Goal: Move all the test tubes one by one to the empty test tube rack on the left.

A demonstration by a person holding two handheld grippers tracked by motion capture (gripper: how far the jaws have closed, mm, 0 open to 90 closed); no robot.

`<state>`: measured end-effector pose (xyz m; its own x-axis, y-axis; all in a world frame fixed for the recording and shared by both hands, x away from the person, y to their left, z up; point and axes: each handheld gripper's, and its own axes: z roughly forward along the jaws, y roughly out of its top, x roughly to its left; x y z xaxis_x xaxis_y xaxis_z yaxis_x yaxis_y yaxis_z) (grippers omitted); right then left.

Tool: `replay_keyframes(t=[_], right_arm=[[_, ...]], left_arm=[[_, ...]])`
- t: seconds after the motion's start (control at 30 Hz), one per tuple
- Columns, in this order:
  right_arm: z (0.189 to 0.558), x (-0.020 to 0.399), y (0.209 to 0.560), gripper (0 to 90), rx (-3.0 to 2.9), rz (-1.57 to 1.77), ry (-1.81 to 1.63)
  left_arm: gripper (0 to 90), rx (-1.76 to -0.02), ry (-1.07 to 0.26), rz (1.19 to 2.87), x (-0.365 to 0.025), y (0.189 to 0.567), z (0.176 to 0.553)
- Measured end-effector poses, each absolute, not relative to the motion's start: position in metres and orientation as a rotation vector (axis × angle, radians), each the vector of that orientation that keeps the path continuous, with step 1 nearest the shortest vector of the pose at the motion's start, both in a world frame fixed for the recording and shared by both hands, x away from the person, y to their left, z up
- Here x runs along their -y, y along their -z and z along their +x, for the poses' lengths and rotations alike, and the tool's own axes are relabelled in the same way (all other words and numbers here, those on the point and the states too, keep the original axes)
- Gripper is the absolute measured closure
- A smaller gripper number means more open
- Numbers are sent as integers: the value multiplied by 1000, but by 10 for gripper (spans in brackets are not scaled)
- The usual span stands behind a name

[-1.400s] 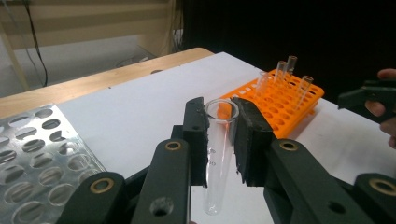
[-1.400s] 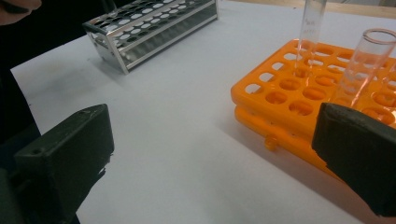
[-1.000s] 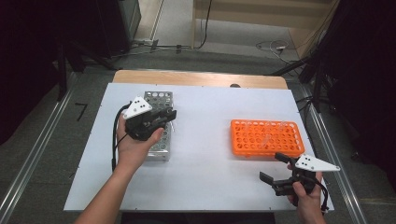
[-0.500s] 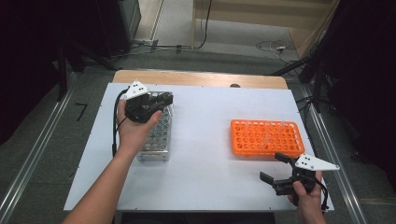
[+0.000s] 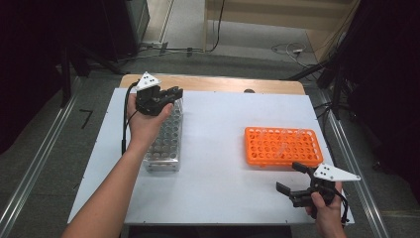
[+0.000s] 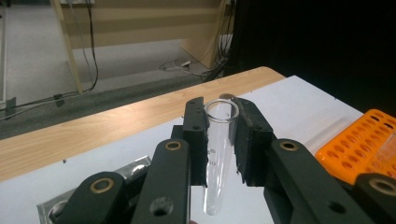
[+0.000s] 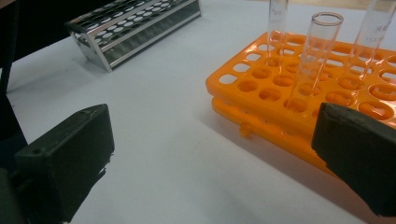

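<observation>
here, clear glass test tube [image 6: 218, 154] (empty, upright), pinched by left gripper [image 6: 219, 140], right gripper [image 7: 210, 158] spread

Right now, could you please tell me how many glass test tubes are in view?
4: one clamped in the left tongs, test tube; three standing in the orange rack at. Others may be hidden.
</observation>
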<state>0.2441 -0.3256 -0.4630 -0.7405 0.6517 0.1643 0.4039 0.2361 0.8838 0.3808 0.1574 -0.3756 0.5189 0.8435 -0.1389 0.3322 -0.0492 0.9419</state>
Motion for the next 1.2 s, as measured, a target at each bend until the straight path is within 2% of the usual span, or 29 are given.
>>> replay_keyframes(t=[0.6, 0.97, 1.2], right_arm=[[245, 326, 464, 0, -2275, 997, -1503], [246, 326, 465, 0, -2274, 1005, -1501], [246, 327, 465, 0, -2266, 1015, -1504]], left_arm=[[764, -1087, -576, 1598, -160, 390, 410], [764, -1176, -687, 1558, -163, 401, 432], [764, -1197, -705, 1603, -157, 412, 440]])
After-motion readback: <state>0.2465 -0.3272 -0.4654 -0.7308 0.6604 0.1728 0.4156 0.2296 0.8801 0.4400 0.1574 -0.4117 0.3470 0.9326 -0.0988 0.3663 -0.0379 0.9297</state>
